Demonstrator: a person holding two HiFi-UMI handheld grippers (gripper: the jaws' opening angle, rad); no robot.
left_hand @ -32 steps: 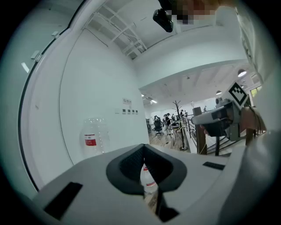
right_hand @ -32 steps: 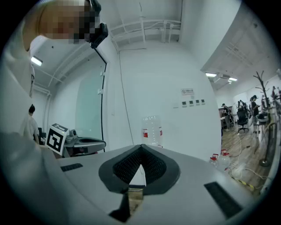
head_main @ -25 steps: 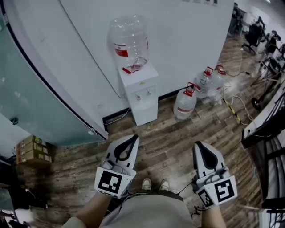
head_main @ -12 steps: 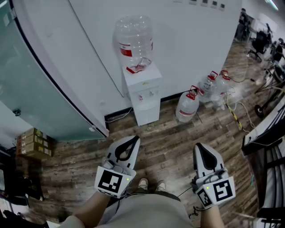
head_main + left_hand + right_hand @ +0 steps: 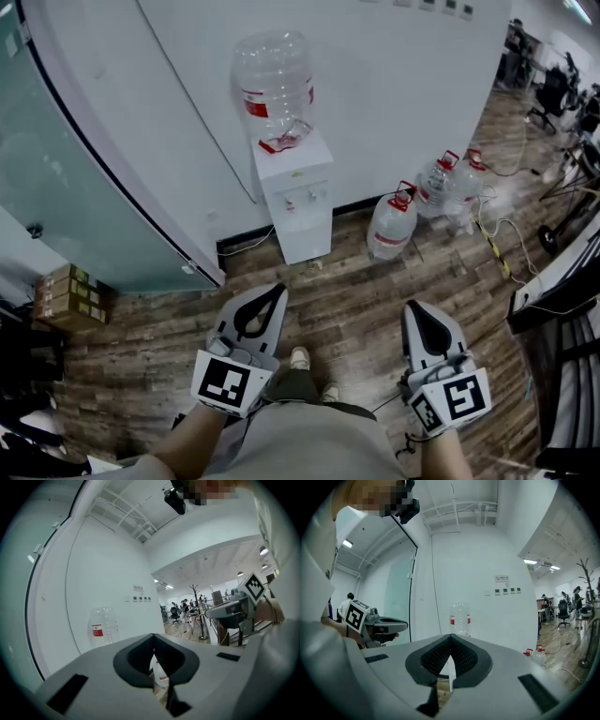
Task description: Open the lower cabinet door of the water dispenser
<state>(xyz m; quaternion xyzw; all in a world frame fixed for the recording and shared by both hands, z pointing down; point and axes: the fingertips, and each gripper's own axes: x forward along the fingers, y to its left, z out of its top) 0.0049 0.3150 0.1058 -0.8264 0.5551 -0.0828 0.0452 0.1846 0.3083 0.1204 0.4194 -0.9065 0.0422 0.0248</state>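
The white water dispenser (image 5: 298, 202) stands against the white wall with an empty clear bottle (image 5: 274, 89) upside down on top. Its lower cabinet door (image 5: 306, 234) is closed. My left gripper (image 5: 272, 292) and my right gripper (image 5: 419, 307) are held level over the wood floor, well short of the dispenser. Both are shut with nothing between their tips. In the left gripper view the jaw tips (image 5: 153, 637) meet, with the bottle (image 5: 103, 625) to their left. In the right gripper view the gripper (image 5: 450, 637) points at the bottle (image 5: 460, 618) straight ahead.
Two or three water jugs with red caps (image 5: 390, 220) (image 5: 441, 183) stand on the floor right of the dispenser. Cables (image 5: 497, 248) trail beside them. A glass partition (image 5: 66, 187) runs along the left, cardboard boxes (image 5: 66, 295) at its foot. A desk edge (image 5: 562, 272) is at the right.
The person has stepped forward, one foot now showing between the grippers. Both grippers have sunk slightly in the head view and stay shut.
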